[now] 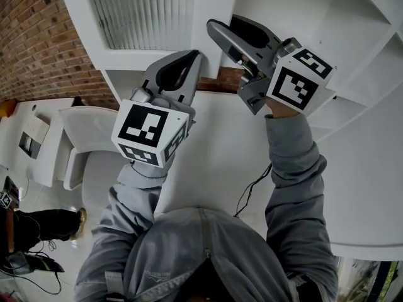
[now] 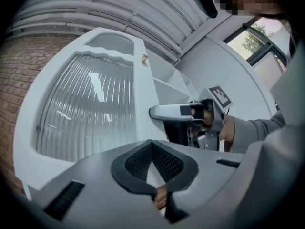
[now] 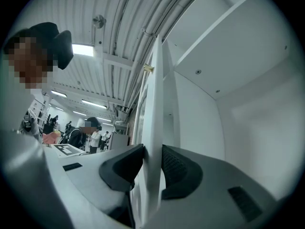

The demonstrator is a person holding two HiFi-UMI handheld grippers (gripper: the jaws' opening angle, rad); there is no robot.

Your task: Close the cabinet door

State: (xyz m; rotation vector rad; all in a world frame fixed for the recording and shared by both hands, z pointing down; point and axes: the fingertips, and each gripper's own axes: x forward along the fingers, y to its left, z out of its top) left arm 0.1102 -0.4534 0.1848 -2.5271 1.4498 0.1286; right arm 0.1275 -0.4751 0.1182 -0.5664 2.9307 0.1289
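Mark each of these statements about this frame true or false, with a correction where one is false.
1. The right gripper has its jaws closed on the edge of the white cabinet door with a ribbed glass panel. True.
2. The left gripper has its jaws spread wide. False: their tips meet, with nothing held between them.
3. The door is fully shut. False: it stands open, and the inside of the white cabinet is exposed.
4. A red brick wall stands beside the cabinet. True.
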